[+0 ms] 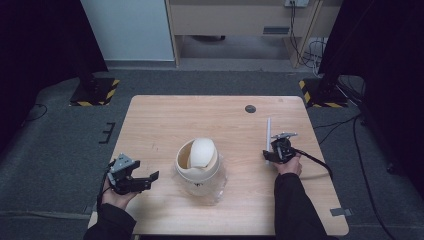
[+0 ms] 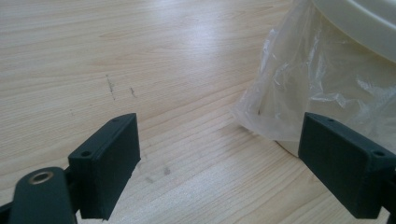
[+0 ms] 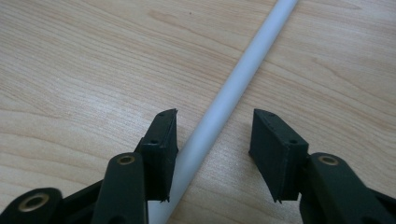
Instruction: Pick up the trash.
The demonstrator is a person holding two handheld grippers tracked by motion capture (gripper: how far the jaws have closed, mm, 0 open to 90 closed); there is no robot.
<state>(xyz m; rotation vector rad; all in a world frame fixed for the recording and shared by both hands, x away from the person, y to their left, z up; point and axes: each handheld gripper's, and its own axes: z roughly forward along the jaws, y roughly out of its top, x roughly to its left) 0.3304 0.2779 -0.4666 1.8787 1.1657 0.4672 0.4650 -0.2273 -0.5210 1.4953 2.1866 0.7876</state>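
Observation:
A cream round bin [image 1: 197, 165] with a swing lid stands mid-table, a clear plastic bag [image 1: 205, 187] gathered round its base. The left gripper view has the bag [image 2: 322, 79] and bin [image 2: 359, 23] close on the right. My left gripper [image 1: 152, 176] is open, just left of the bin, its jaws wide apart [image 2: 217, 154]. A thin white rod [image 1: 268, 135] lies on the table at the right. My right gripper [image 1: 272, 156] is open over the rod's near end; the rod [image 3: 233, 88] runs between the jaws, close to the left one [image 3: 212, 149].
The wooden table [image 1: 165, 120] has a small dark round grommet [image 1: 250, 108] near its far edge. Grey carpet surrounds it, with stand bases marked in yellow and black [image 1: 95, 92] at both far corners. Cables [image 1: 365, 165] trail on the floor at the right.

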